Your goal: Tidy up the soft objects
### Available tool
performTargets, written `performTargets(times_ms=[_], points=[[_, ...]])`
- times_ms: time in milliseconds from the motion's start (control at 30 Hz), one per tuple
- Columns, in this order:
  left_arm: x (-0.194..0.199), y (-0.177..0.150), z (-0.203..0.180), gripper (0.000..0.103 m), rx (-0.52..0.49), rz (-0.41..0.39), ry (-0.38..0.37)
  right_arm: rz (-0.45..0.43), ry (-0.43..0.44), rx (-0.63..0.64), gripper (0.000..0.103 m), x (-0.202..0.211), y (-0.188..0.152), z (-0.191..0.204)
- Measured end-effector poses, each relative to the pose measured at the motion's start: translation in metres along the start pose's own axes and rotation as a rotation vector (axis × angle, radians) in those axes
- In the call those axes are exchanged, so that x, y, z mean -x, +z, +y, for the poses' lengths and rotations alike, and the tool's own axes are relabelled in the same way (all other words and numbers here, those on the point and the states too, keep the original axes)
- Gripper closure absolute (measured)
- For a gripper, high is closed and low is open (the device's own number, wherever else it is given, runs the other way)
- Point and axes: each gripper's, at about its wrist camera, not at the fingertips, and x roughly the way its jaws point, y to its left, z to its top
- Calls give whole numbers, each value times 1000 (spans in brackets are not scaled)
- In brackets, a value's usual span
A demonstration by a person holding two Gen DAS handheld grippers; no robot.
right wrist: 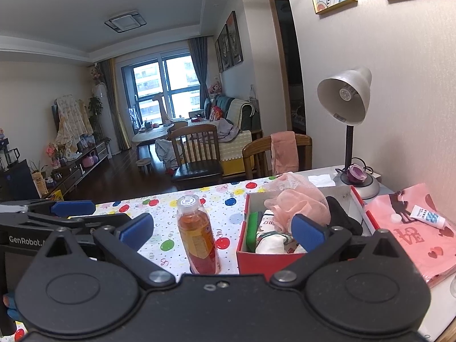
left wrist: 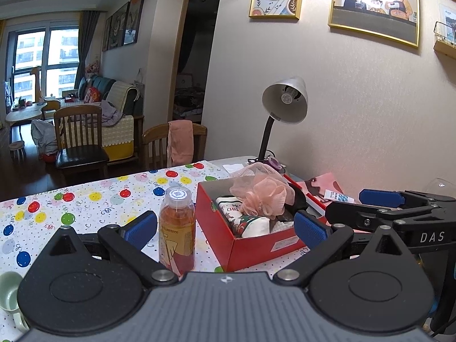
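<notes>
A red box [left wrist: 256, 252] [right wrist: 258, 260] sits on the balloon-print tablecloth [left wrist: 94, 202] [right wrist: 168, 211]. It holds a pink mesh bath puff [left wrist: 263, 196] [right wrist: 296, 205], a white Christmas-print cloth [left wrist: 242, 216] [right wrist: 270, 233], a black soft item [right wrist: 342, 216] and something green [right wrist: 252, 229]. My left gripper [left wrist: 225, 229] is open and empty, above the table in front of the box. My right gripper [right wrist: 222, 229] is open and empty, also in front of the box. Each gripper shows at the edge of the other's view.
An orange drink bottle [left wrist: 177, 228] [right wrist: 198, 236] stands just left of the box. A desk lamp [left wrist: 285, 102] [right wrist: 346, 99] stands behind it by the wall. A pink bag [right wrist: 413, 236] with a small tube [right wrist: 429, 216] lies to the right. A green mug [left wrist: 10, 296] is at near left.
</notes>
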Motion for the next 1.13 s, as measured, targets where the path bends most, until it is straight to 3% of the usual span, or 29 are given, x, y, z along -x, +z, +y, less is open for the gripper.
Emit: performTargets(times_ms=[1133], points=[[6,0,-3,0,9,-15,-29,-8,-25,-18,0,1,-1,2]])
